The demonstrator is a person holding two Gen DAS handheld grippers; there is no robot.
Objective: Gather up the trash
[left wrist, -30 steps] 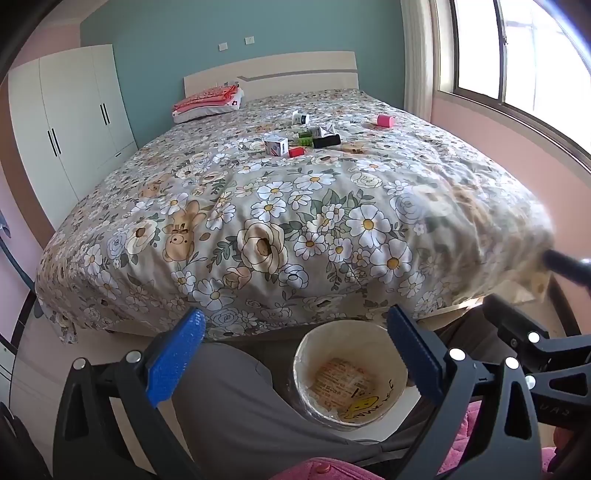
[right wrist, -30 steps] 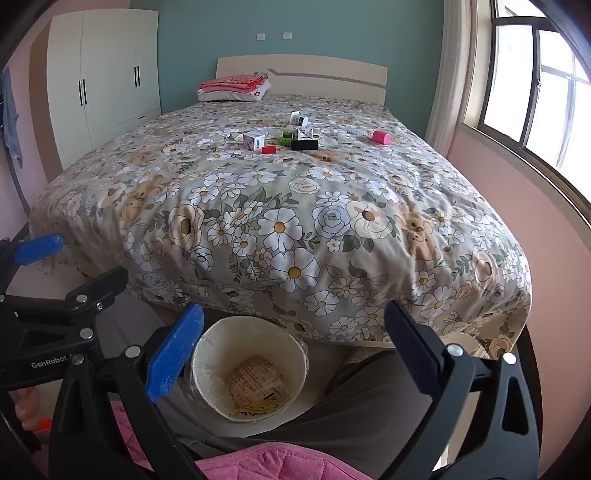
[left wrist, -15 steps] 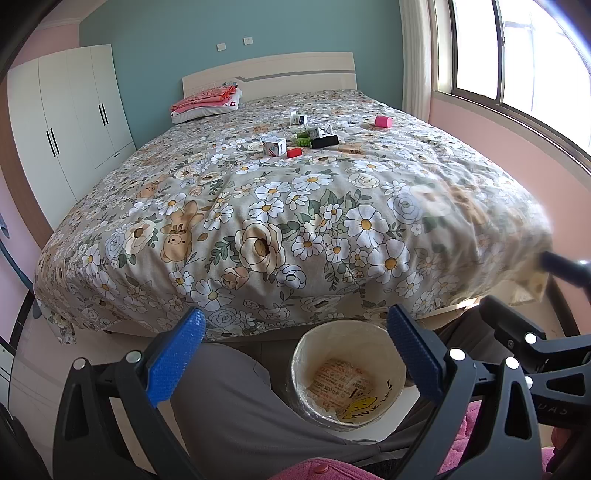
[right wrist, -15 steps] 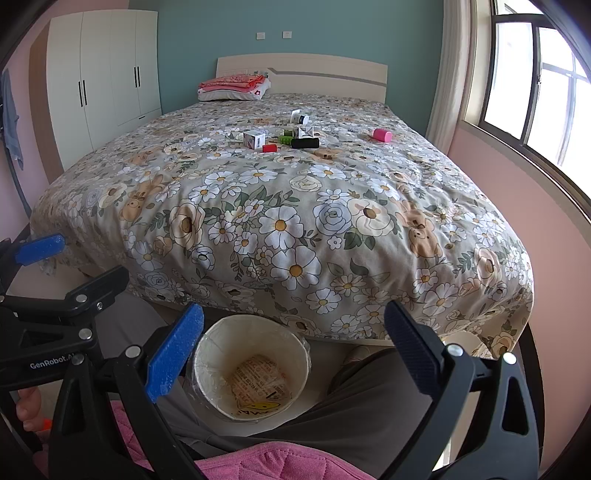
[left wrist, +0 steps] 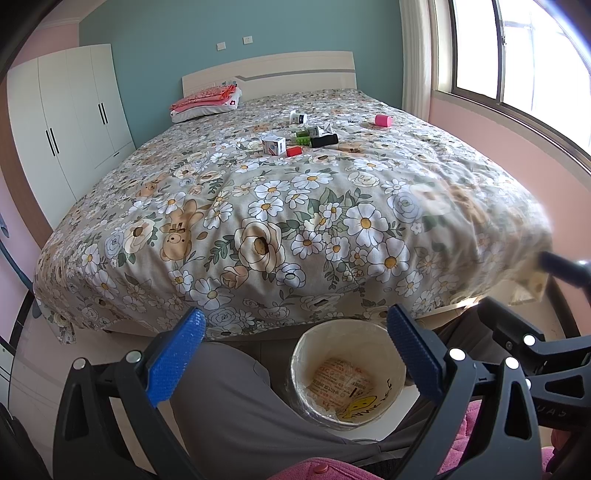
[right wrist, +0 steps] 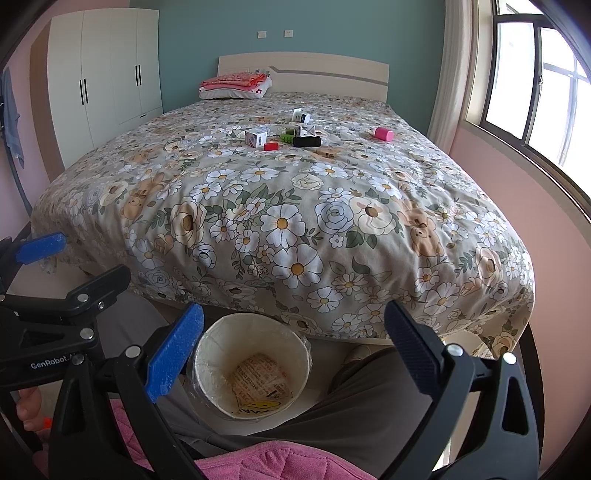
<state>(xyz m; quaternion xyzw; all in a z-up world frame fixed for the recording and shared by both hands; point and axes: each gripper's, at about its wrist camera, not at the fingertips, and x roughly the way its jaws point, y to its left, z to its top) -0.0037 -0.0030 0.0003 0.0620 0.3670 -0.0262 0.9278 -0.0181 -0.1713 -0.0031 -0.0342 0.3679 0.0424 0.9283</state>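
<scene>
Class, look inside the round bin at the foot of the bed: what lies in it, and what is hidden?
Inside the bin, a clear liner and printed paper packaging with a yellow patch lie at the bottom. Anything beneath that packaging is covered.

Walls: teal (right wrist: 351, 33) behind the headboard (right wrist: 303, 74), pink at the sides.
Furniture: floral-quilted bed (left wrist: 295, 206); white wardrobe (right wrist: 107, 74) left.
Window (left wrist: 517, 55): right side, bright daylight.
</scene>
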